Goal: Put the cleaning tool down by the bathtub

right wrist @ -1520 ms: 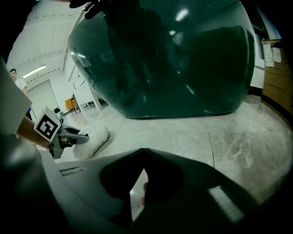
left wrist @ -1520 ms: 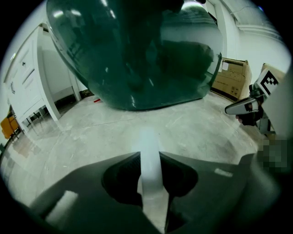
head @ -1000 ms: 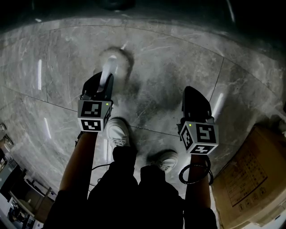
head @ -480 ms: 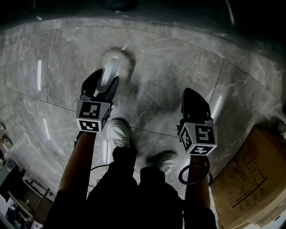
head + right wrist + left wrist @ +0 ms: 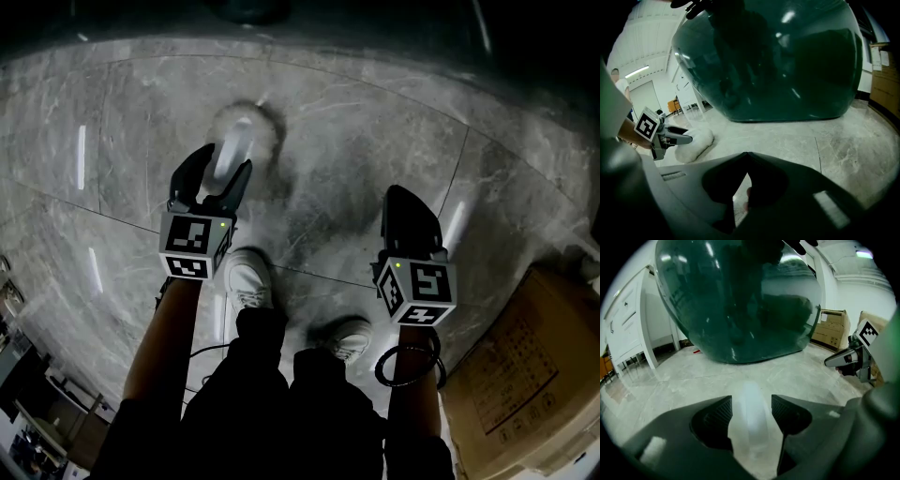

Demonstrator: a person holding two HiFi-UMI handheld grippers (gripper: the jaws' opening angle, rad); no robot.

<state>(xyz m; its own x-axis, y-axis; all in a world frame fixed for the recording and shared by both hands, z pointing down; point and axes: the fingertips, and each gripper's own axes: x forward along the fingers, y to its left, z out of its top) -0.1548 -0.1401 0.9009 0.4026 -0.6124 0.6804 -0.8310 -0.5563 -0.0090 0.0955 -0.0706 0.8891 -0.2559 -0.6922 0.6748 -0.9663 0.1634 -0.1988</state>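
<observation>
left tool (image 5: 751, 399) jaws have spread since the earlier view. the cleaning tool (image 5: 696, 142) rests its fluffy head on the floor (image 5: 375, 122) near the bathtub (image 5: 740, 296), its white handle (image 5: 749, 432) loose between the jaws, possibly touching one pad. right tool (image 5: 746, 155) is closed and empty. judged light: soft head, stiff smooth handle. grip at the handle.

Empty tongs (image 5: 746, 154), tips together, face the green bathtub (image 5: 778, 65)
</observation>
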